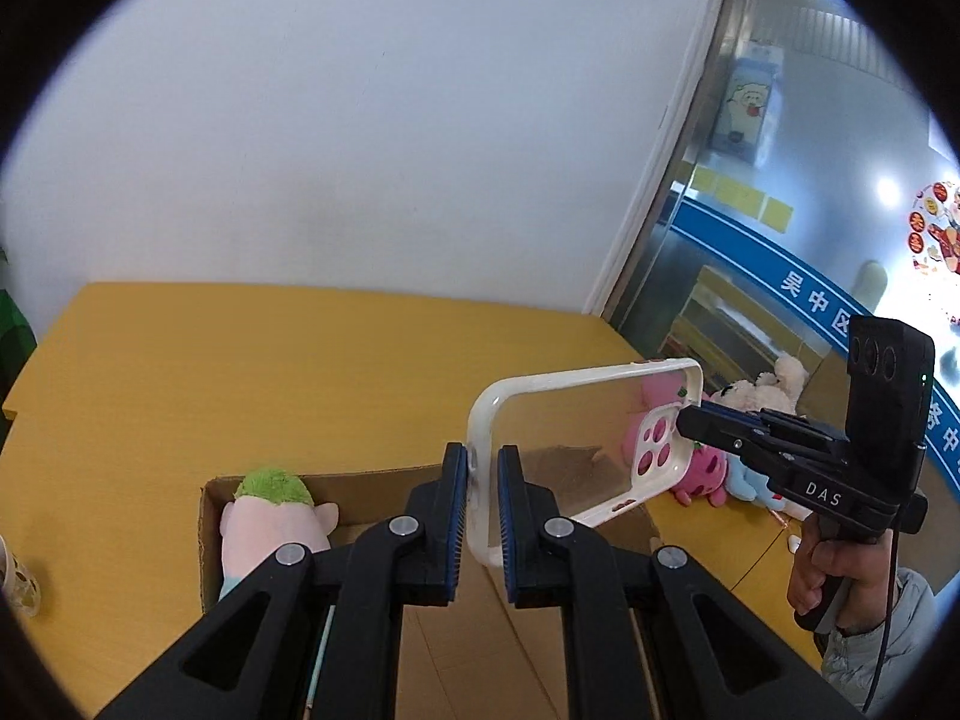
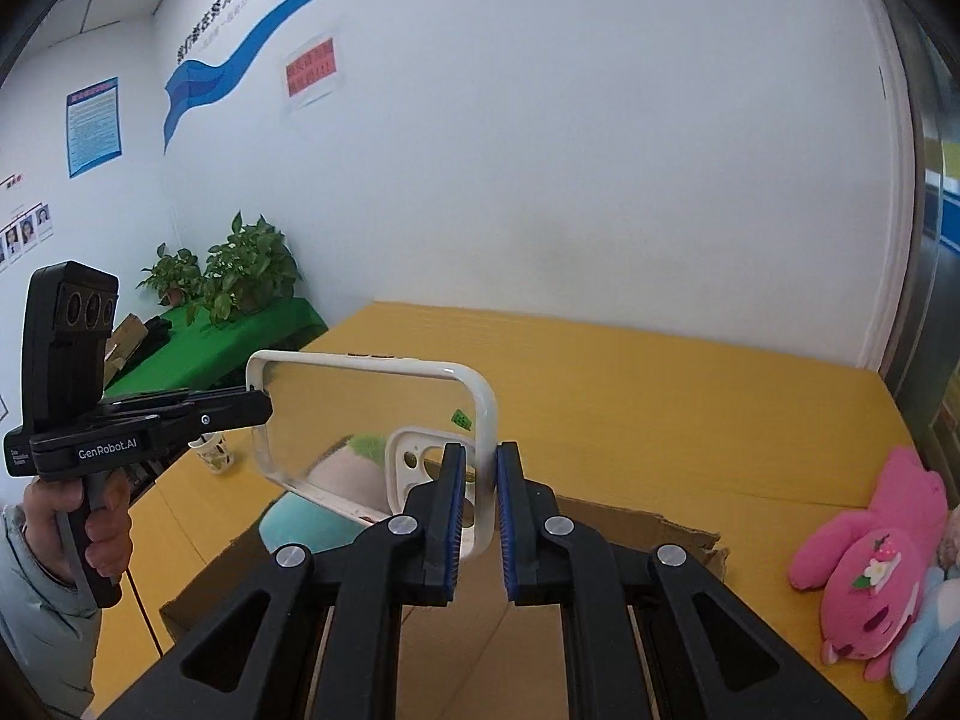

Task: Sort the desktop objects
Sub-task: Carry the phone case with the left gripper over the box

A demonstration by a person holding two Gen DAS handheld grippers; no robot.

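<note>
White wall backs a yellow wooden tabletop [image 1: 180, 372], and everything in play sits or hangs above its near half. At the far left edge a small patterned paper cup [image 1: 21, 585] stands alone. Next comes an open brown cardboard box [image 1: 207, 540], its flaps spread, with a pink plush toy with a green tuft [image 1: 270, 516] lying inside; judging by that, the box looks like the collecting place for sorted items.

Over the box, the left hand-held gripper [image 1: 482, 504] is clenched on the short end rim of a clear phone case with a white bumper and camera cut-outs [image 1: 570, 450]. The case is carried flat on edge, clear of the tabletop, its long side spanning between the two tools. At its other end, by the camera cut-outs, the right hand-held gripper [image 1: 690, 420] grips the rim as well, shown close up in the right wrist view [image 2: 480, 498], where its pads pinch the white edge. A two-ended hold probably keeps this thin, flexible shell from twisting or slipping while it travels.

Further right, a bright pink plush toy [image 2: 864, 564] and a pale blue plush [image 2: 927, 642] lie heaped near the table's edge, apparently not yet sorted.
</note>
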